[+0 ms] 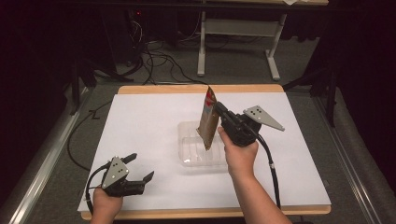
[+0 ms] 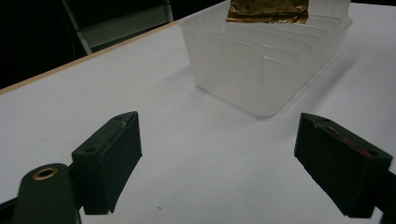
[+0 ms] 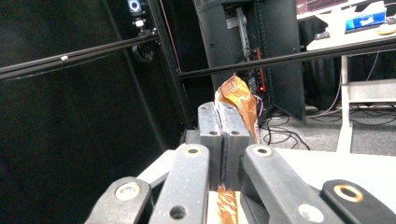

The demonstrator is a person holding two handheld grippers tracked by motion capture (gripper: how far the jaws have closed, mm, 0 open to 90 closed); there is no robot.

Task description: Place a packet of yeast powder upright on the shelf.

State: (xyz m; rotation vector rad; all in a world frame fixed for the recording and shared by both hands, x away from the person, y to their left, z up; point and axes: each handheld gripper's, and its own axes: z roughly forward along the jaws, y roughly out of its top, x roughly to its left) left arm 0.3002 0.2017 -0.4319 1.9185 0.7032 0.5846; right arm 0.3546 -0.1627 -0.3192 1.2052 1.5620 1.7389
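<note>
Jaws of the right gripper (image 1: 218, 110) are pressed flat together on a brown foil packet (image 1: 208, 119), pinching it partway up one edge so that it hangs upright, its top crumpling above the jaws in the right gripper view (image 3: 238, 100) and its lower end dipping into a clear plastic container (image 1: 189, 154) near the middle of the white table (image 1: 140, 126). I judge the packet light, thin and crinkly, limp enough to bend beyond the grip and slick enough to slide, so a hold well in from the edge seems safest. Jaws of the left gripper (image 1: 140, 168) stand wide apart and hold nothing; it sits low near the table's front left corner, pointed at the container (image 2: 261, 70), well apart from it.
</note>
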